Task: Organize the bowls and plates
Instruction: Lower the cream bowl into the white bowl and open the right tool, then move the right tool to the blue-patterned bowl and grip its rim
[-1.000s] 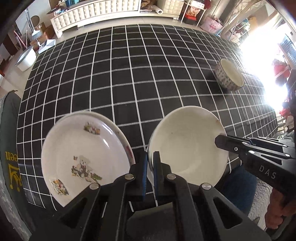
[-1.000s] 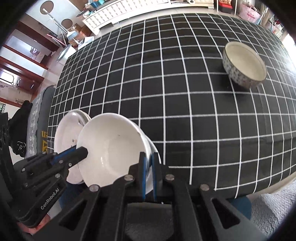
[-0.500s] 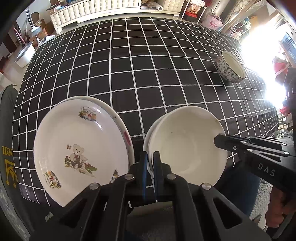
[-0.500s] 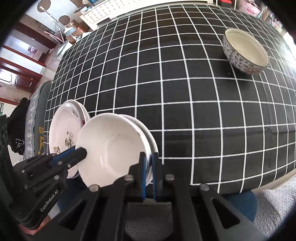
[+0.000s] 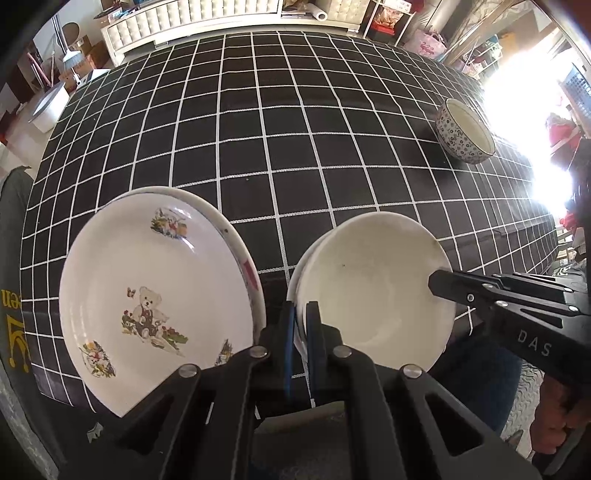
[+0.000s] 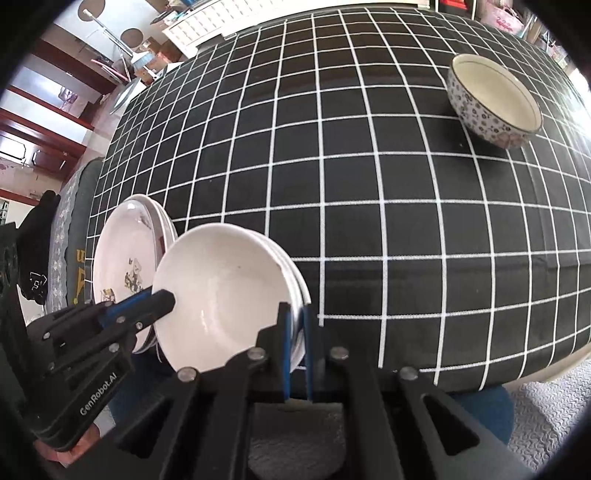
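A stack of plain white bowls (image 5: pixel 373 295) is held at the table's near edge. My left gripper (image 5: pixel 300 314) is shut on its near-left rim and my right gripper (image 6: pixel 295 317) is shut on its near-right rim (image 6: pixel 291 295). The right gripper's fingers (image 5: pixel 454 290) also show in the left wrist view, the left gripper's fingers (image 6: pixel 147 306) in the right wrist view. To the left lies a stack of white plates with a teddy-bear picture (image 5: pixel 155 295), also seen in the right wrist view (image 6: pixel 125 258). A patterned bowl (image 6: pixel 495 99) stands at the far right.
The table has a black cloth with a white grid (image 5: pixel 277 122). A dark chair with yellow lettering (image 5: pixel 14 306) is at the left. White cabinets (image 5: pixel 207 14) and household clutter lie beyond the far edge. A grey floor mat (image 6: pixel 546 413) lies below at the right.
Both views have drawn back and up a little with the white bowl stack. The teddy-bear plates now show more fully. Both grippers stay shut on the stack.
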### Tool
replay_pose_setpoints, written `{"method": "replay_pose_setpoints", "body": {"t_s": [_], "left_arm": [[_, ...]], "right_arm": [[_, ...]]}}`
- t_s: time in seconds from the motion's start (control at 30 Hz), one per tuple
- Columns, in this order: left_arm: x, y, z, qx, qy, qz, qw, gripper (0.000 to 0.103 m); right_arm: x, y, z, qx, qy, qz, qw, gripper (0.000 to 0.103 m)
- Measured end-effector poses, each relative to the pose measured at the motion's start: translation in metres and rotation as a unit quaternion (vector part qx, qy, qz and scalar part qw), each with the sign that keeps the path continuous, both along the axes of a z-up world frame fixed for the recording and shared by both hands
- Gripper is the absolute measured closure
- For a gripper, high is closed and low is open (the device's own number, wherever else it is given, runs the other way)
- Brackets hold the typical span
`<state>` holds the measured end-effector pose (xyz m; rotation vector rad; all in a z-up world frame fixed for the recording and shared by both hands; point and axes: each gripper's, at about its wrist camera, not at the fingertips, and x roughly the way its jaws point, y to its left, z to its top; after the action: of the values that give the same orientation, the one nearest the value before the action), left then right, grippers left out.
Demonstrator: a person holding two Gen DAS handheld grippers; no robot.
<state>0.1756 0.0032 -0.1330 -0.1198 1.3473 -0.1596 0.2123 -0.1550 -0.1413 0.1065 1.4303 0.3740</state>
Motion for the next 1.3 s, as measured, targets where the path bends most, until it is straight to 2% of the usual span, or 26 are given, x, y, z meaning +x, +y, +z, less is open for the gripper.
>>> {"method": "replay_pose_setpoints", "body": {"t_s": [0.3, 0.37, 0.47, 0.53, 0.6, 0.7, 0.8, 0.93, 1.3], "left_arm": [[-0.003, 0.008, 0.005, -0.024, -0.005, 0.013, 0.9996, 0.098], [-0.004, 0.008, 0.009, -0.015, -0.012, 0.015, 0.9997, 0.096], [-0.005, 0.007, 0.022, -0.004, -0.032, 0.014, 0.9994, 0.084], [-0.006, 0.006, 0.030, -0.010, -0.041, 0.011, 0.9991, 0.073], [-0.005, 0.003, 0.039, -0.012, -0.048, 0.009, 0.9987, 0.070], [-0.005, -0.007, 0.053, -0.006, -0.063, 0.003, 0.9980, 0.070], [-0.005, -0.016, 0.070, -0.019, -0.076, -0.006, 0.9969, 0.060], [0.003, -0.032, 0.093, -0.029, -0.090, -0.017, 0.9954, 0.060], [0.044, -0.093, 0.141, -0.020, -0.117, -0.040, 0.9921, 0.060]], "right_arm": [[-0.001, 0.002, 0.006, -0.005, -0.010, 0.001, 1.000, 0.093], [-0.001, 0.002, 0.013, -0.018, -0.023, 0.005, 1.000, 0.088], [-0.004, -0.001, 0.029, -0.026, -0.047, 0.004, 0.999, 0.067], [-0.006, -0.003, 0.042, -0.017, -0.065, 0.006, 0.998, 0.046], [-0.008, -0.008, 0.051, -0.015, -0.076, 0.003, 0.997, 0.041], [-0.009, -0.020, 0.064, -0.009, -0.080, -0.009, 0.997, 0.041], [-0.007, -0.035, 0.078, -0.020, -0.088, -0.014, 0.996, 0.041], [0.000, -0.056, 0.101, -0.046, -0.120, -0.018, 0.992, 0.041], [0.025, -0.112, 0.150, -0.043, -0.167, -0.011, 0.985, 0.041]]}}
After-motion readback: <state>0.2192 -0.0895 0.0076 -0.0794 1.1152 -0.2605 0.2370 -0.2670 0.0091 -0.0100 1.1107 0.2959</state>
